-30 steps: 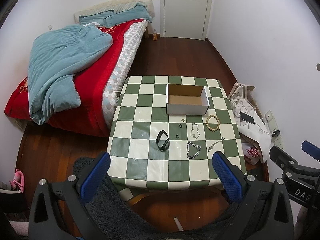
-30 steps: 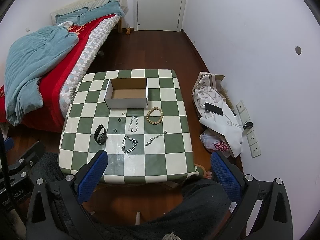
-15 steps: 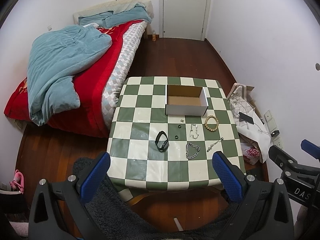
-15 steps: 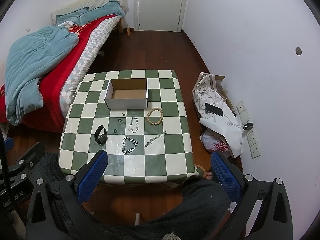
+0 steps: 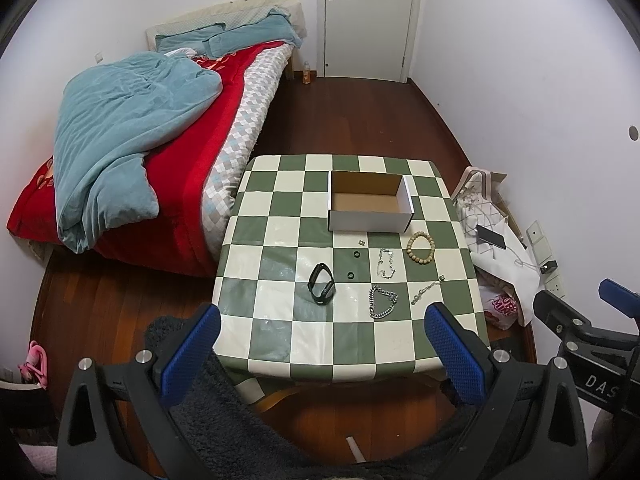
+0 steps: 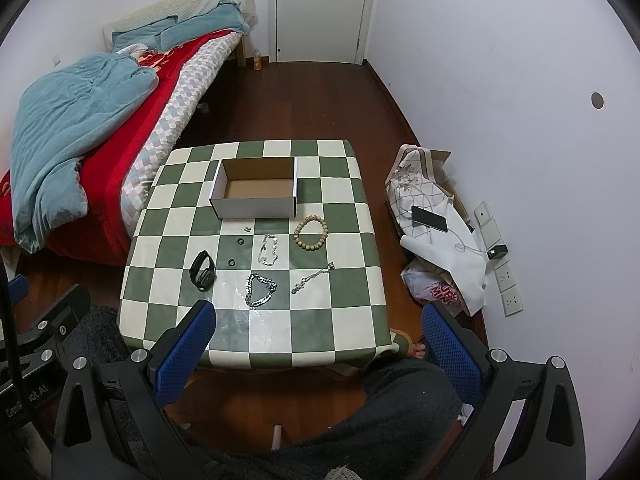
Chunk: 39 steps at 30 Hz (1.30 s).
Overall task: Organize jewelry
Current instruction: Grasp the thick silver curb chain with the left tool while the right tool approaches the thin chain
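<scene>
An open empty cardboard box (image 5: 370, 202) (image 6: 256, 192) stands on the far half of the green-and-white checked table (image 5: 280, 332) (image 6: 352, 280). In front of it lie a wooden bead bracelet (image 5: 420, 249) (image 6: 311, 233), a thin silver chain (image 5: 386, 263) (image 6: 269, 250), a thick silver chain (image 5: 382, 301) (image 6: 260, 289), a silver pendant chain (image 5: 428, 289) (image 6: 313, 277), a black watch band (image 5: 321, 289) (image 6: 202, 270), two small black rings (image 5: 355, 255) (image 6: 240, 241) and a tiny earring (image 5: 362, 242). My left gripper (image 5: 320, 342) and right gripper (image 6: 318, 340) are open, empty, held high before the table's near edge.
A bed (image 5: 160, 152) with a blue quilt stands left of the table. A bag with a phone (image 6: 430, 219) and a charger lies on the floor at the right wall. A shut door (image 5: 368, 16) is at the back. My dark-trousered legs (image 6: 380, 420) are below.
Both grippers have drifted only slightly; the table sits a little lower in the left wrist view. Nothing on the table has moved.
</scene>
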Available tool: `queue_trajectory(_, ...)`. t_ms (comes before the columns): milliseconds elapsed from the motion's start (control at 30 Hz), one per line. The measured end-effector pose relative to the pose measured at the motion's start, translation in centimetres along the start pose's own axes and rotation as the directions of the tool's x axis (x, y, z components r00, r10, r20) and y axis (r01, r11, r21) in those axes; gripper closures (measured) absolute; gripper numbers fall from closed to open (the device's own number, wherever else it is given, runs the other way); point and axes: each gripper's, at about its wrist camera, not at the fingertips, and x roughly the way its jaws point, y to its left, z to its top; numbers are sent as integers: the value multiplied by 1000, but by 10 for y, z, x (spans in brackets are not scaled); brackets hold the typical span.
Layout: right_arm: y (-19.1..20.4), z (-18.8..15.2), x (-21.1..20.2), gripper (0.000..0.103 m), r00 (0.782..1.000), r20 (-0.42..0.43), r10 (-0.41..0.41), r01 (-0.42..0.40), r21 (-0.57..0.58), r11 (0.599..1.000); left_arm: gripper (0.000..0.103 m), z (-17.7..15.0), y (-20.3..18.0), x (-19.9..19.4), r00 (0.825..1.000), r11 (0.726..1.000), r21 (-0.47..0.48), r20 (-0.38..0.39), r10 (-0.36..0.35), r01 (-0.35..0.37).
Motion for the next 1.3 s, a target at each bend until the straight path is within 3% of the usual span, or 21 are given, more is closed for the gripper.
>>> queue_trajectory(100,0,0,1,0,1000,4,-1,1,8,1000,0,3,-6,3,1000,1000,7,6,-1,1)
queue_trajectory(267,-7,-2,26,0,1000,-15,-16,17,60,998,0,17,-14,39,994,995,25,63,91,-92)
queue_trajectory(433,-28,-1,90,0,994,-102,-28,40,122,992,0,16,-21,112,987,983,88,16,161,-162)
queue_trajectory(633,-50,-3,190,2,977,-212,-35,74,176,982,0,2,-37,190,975,969,154,-84,207,-192)
queue_trajectory(833,-53,-2,267,15,954,-295,-45,99,172,980,1,-10,-55,257,956,968,193,-213,200,-160)
queue_trajectory(1000,-48,-4,313,27,934,-358,1,68,182,981,2,-19,-73,297,941,971,217,-296,166,-103)
queue_trajectory(1067,-47,-7,325,31,925,-379,15,61,187,980,13,-20,-78,309,936,973,219,-320,148,-79)
queue_trajectory(1133,-47,-9,335,37,919,-393,34,48,198,979,17,-22,-82,320,928,974,219,-350,127,-50)
queue_trajectory(1300,-51,-15,356,41,902,-427,67,36,229,973,24,-26,-89,339,919,975,222,-384,91,-4)
